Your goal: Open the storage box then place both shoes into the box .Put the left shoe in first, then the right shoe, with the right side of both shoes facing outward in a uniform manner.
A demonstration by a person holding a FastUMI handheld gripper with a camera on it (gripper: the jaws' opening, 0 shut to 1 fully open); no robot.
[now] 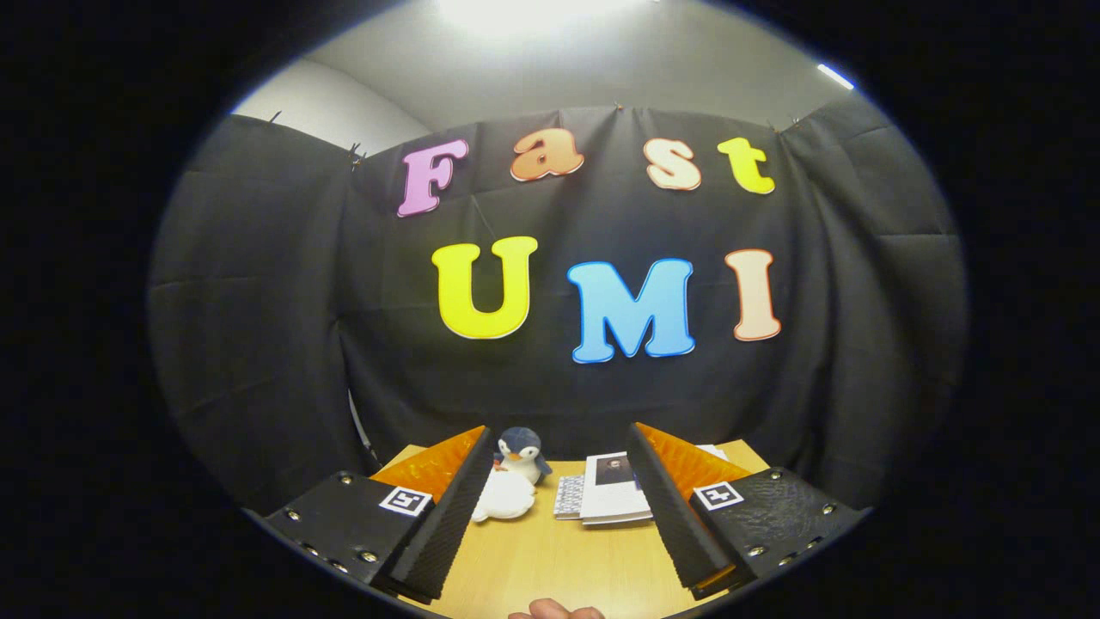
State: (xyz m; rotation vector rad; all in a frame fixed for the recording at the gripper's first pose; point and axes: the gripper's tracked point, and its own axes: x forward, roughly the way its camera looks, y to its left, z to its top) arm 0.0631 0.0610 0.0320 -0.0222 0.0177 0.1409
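My gripper (560, 447) is held high above a wooden table (559, 559), its two fingers (447, 507) spread wide apart with nothing between them. It points at the booth's back wall. No shoe or storage box can be made out from this height.
A plush penguin (520, 456) with a white body lies on the table's far side, just ahead of the left finger. A stack of white booklets (610, 490) rests beside the right finger. A fingertip of a person's hand (554, 610) shows at the table's near edge.
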